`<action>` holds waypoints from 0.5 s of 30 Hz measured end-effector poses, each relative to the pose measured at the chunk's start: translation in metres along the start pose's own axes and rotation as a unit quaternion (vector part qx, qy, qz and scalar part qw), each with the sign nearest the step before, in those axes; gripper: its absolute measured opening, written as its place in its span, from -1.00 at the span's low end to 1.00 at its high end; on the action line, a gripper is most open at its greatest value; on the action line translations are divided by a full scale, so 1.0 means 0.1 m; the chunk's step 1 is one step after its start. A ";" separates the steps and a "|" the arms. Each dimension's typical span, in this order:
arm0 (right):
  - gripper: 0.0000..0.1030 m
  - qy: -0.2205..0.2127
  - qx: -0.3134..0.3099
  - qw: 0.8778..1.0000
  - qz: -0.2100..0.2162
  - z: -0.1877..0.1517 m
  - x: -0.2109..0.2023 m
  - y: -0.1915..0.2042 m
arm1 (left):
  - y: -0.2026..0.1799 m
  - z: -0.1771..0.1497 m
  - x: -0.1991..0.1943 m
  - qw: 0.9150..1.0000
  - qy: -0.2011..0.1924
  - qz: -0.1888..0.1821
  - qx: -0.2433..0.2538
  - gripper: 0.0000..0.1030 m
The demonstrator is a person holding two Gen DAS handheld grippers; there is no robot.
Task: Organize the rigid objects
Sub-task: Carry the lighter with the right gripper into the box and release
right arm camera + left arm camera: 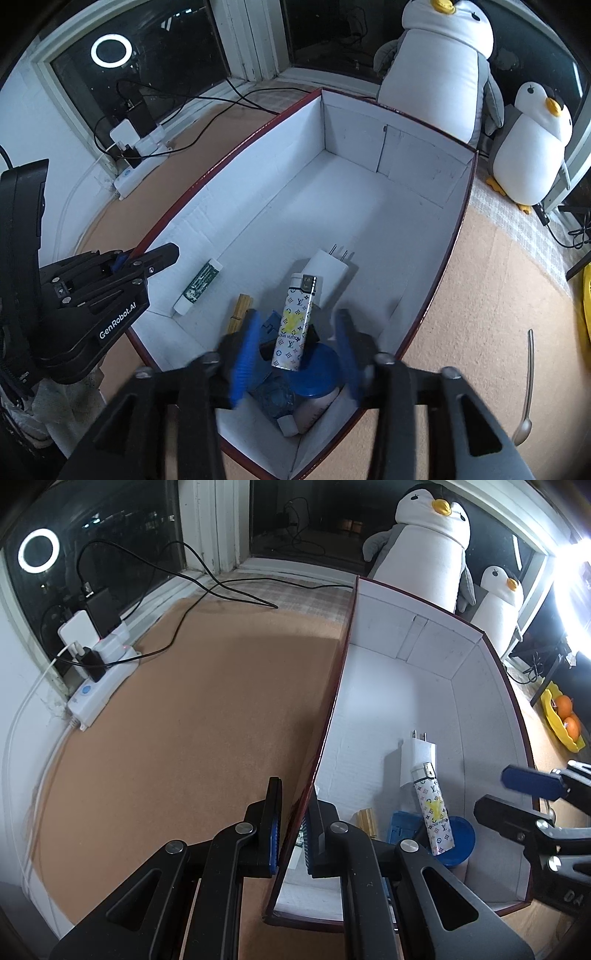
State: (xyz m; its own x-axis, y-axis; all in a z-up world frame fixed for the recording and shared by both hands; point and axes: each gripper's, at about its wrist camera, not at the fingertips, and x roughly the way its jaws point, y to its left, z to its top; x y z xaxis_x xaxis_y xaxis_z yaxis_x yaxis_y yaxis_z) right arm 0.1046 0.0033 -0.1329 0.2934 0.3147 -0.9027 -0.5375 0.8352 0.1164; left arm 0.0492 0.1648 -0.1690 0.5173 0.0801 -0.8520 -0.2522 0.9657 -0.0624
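The white lighter printed with a coloured "LV" monogram [433, 812] lies inside the white-lined cardboard box with a dark red rim [424, 657], seen from the left wrist with its metal cap end pointing away and slightly left, long axis running near to far. Its near end rests on a round blue lid [463, 836]; the far end leans against a white plug-in charger [417, 760] whose prongs point away. A yellow ribbed wooden piece [365, 821] and a blue plastic item [400, 827] beside it are partly cut off by the left gripper [293, 834], whose jaws are clamped on the box's left wall. The right gripper [517, 797] enters at the right edge, jaws apart.

From the right wrist, "LOUIS VUITTON" reads across the lighter [293, 325], which sits between the blurred, parted blue pads of the right gripper [295, 354]. A white tube with a green label [199, 286] lies diagonally near the left wall; its print is illegible. The left gripper [147, 258] carries "GenRobot.AI". A pale bottle under the lid [314, 373] is mostly hidden.
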 end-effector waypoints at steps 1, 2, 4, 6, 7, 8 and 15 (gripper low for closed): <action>-0.11 -0.003 0.000 1.000 -0.001 0.00 -0.01 0.00 | 0.00 0.00 0.00 1.000 0.000 0.000 0.000 -0.83; -0.11 -0.005 -0.001 1.000 -0.001 0.00 -0.02 0.00 | 0.00 0.00 0.00 1.000 0.000 0.000 0.000 -0.83; -0.10 -0.006 0.000 1.000 -0.001 0.01 -0.03 -0.01 | 0.00 -0.01 0.00 1.000 0.000 0.000 0.000 -0.83; -0.09 -0.007 0.000 1.000 -0.001 0.02 -0.04 -0.01 | 0.01 -0.01 0.00 1.000 0.000 0.001 0.000 -0.83; -0.08 -0.007 0.001 1.000 -0.002 0.02 -0.04 -0.02 | 0.00 0.00 0.00 1.000 0.000 0.000 0.000 -0.83; -0.06 -0.008 0.001 1.000 -0.002 0.01 -0.05 -0.02 | 0.00 0.00 0.00 1.000 0.000 0.000 0.000 -0.83; -0.03 -0.013 0.002 1.000 -0.001 0.00 -0.09 -0.04 | 0.01 -0.01 -0.01 1.000 0.002 0.003 0.002 -0.83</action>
State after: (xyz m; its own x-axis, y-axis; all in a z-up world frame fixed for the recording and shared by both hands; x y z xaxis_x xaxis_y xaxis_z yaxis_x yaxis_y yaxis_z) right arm 0.1037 -0.0027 -0.1252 0.3149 0.3246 -0.8919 -0.5334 0.8378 0.1166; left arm 0.0479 0.1658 -0.1687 0.5130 0.0844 -0.8543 -0.2511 0.9664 -0.0553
